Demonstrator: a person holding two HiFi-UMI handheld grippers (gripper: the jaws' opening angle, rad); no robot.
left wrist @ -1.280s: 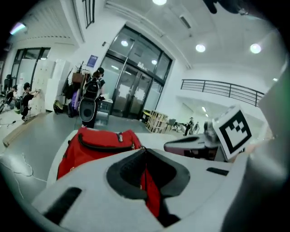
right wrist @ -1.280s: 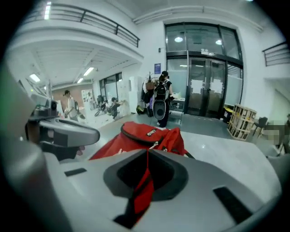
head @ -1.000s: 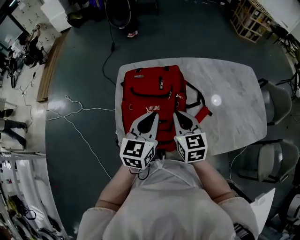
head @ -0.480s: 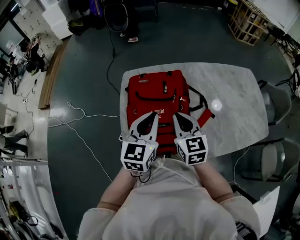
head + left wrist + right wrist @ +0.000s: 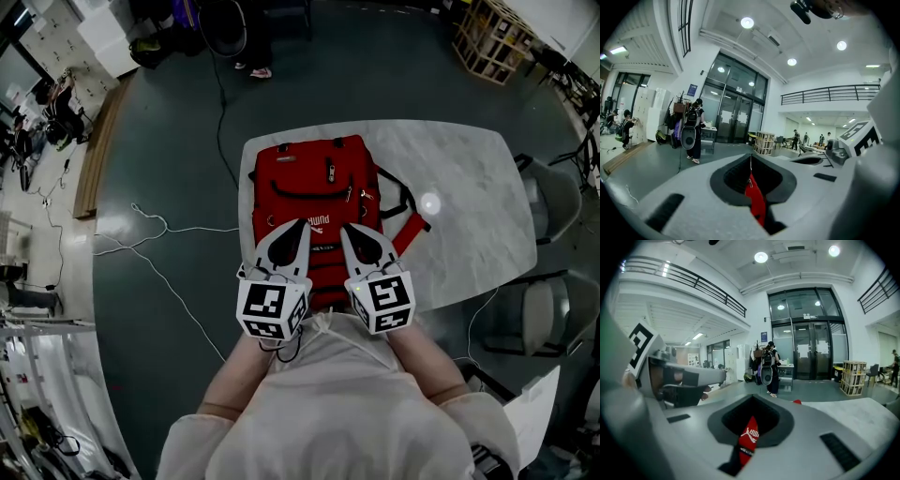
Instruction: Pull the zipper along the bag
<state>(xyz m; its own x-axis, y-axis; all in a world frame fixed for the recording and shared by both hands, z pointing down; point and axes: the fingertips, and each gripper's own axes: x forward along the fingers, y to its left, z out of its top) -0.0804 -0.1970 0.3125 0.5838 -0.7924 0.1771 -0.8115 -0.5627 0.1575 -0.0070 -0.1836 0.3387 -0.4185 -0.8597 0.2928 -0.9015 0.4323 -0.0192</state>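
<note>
A red backpack (image 5: pixel 314 178) lies flat on the marble table (image 5: pixel 459 187), with black zipper lines across its front and a small pull (image 5: pixel 330 172) near the top. Both grippers hover over the bag's near half, side by side. My left gripper (image 5: pixel 302 228) has its jaws together at the tips with nothing between them. My right gripper (image 5: pixel 347 230) is shut the same way. In the left gripper view, red fabric (image 5: pixel 757 201) shows through the window behind the tips (image 5: pixel 750 157). The right gripper view shows the bag's logo patch (image 5: pixel 749 434) below its tips (image 5: pixel 752 397).
Black straps (image 5: pixel 398 202) trail off the bag's right side. Two chairs (image 5: pixel 553 202) (image 5: pixel 539 323) stand by the table's right edge. A white cable (image 5: pixel 159 225) runs over the floor at left. A person with bags (image 5: pixel 693 133) stands far off by glass doors.
The head view has shifted slightly, so the bag sits a little higher and to the right in the picture. Both grippers stay shut over the bag's near half.
</note>
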